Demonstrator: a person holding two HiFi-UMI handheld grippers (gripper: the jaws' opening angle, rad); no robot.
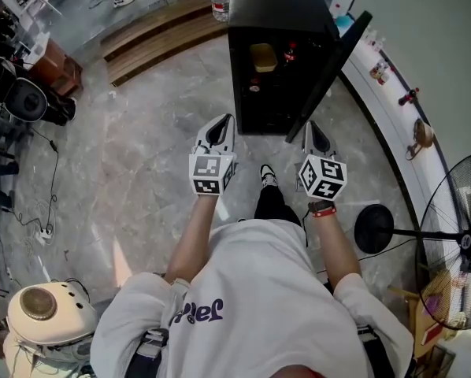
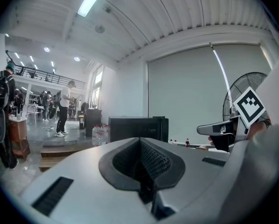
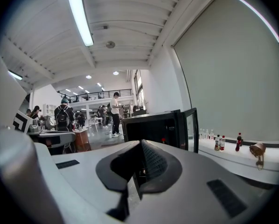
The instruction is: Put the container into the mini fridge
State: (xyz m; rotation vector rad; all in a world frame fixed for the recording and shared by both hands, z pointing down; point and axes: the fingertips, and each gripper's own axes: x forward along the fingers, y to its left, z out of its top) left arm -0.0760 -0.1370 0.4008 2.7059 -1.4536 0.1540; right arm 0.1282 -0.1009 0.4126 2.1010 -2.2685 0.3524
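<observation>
The black mini fridge [image 1: 279,22] stands on the floor ahead of me with its door [image 1: 330,73] swung open to the right. On a shelf inside sits a yellowish container [image 1: 262,56], with a red bottle [image 1: 289,52] beside it. My left gripper [image 1: 220,124] and right gripper [image 1: 314,131] are held side by side a short way in front of the fridge, both pointing at it. Both are shut with nothing between their jaws. The left gripper view shows the left gripper [image 2: 140,143] closed, with the fridge [image 2: 135,127] beyond it. In the right gripper view the right gripper [image 3: 140,146] is closed, facing the open fridge [image 3: 151,127].
A white ledge [image 1: 389,93] with small bottles runs along the wall at the right. A standing fan [image 1: 464,235] is at the near right. Wooden steps [image 1: 157,34] lie behind the fridge to the left, and cables [image 1: 42,227] and a white appliance [image 1: 42,313] are at the left. People stand far back.
</observation>
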